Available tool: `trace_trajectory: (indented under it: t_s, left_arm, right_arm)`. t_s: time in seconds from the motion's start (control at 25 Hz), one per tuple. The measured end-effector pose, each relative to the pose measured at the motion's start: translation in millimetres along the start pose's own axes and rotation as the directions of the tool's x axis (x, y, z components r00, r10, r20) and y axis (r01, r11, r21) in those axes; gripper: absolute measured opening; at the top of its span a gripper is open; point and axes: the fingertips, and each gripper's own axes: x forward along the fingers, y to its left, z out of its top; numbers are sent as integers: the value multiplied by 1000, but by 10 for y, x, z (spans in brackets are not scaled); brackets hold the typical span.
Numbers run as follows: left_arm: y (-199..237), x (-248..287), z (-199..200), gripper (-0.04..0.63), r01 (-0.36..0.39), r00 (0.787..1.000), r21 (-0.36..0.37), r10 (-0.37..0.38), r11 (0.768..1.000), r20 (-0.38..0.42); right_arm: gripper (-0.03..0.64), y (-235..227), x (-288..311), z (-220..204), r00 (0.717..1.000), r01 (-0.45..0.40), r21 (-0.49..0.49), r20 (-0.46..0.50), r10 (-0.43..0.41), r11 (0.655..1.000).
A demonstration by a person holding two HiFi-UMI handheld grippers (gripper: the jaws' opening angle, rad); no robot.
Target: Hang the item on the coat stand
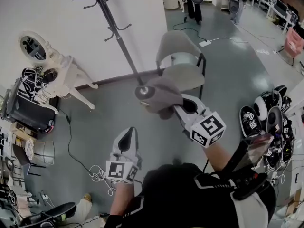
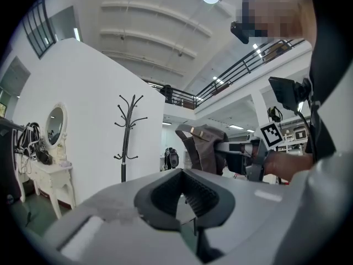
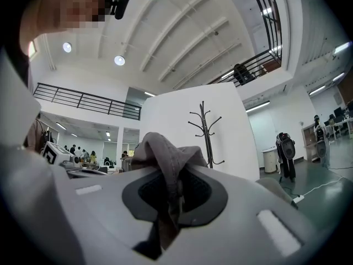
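Observation:
A grey fabric cap hangs bunched in my right gripper, which is shut on it. In the right gripper view the cloth runs down between the two pads. The black coat stand rises by the white wall just beyond the cap, with its base partly hidden behind the cap. The stand also shows ahead in the right gripper view and in the left gripper view. My left gripper hangs lower and to the left, shut and holding nothing. From its view the cap is to the right of the stand.
A grey chair stands right of the stand. A white dressing table with an oval mirror is against the wall at left, a black case beside it. Cables trail on the floor. Gear is piled at right.

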Motion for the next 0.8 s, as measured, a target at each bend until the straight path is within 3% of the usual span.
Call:
trace_trajectory:
  t_s: [0.28, 0.8]
  left_arm:
    - [123, 149, -1, 23, 0, 1000, -13, -1, 1000, -24]
    - [840, 487, 24, 23, 16, 999, -42, -14, 999, 29]
  right_arm:
    - [34, -152, 168, -79, 1000, 9, 19, -9, -9, 1000]
    - [34, -259, 937, -66, 999, 34, -17, -8, -35, 999]
